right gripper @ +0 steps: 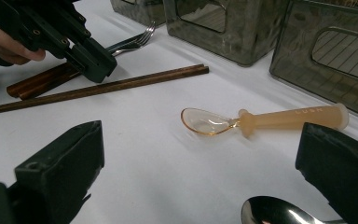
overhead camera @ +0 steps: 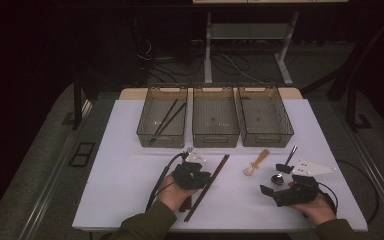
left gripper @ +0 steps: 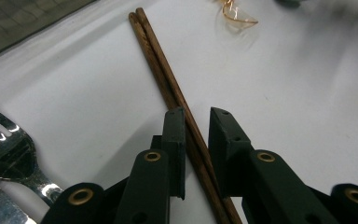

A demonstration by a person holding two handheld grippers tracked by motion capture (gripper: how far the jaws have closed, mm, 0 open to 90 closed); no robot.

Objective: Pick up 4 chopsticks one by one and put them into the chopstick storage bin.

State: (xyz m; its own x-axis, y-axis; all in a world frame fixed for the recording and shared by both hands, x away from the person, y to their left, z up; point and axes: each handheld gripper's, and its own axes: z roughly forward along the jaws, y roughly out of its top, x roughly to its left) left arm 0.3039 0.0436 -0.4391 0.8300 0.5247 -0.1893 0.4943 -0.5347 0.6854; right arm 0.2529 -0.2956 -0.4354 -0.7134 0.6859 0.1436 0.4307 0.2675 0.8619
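Left hand-held gripper (left gripper: 196,116) lowered astride paired wooden chopsticks (left gripper: 168,84) at worktop (overhead camera: 130,190) centre, jaws narrowed beside them, grasp uncertain; right hand-held gripper (right gripper: 200,182) released, waiting near right over plastic spoon (right gripper: 261,121); sorting bins (overhead camera: 215,122) far.

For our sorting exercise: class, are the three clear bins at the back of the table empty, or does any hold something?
The left bin holds dark chopsticks lying slantwise. The middle bin and right bin look empty; only their ribbed floors show.
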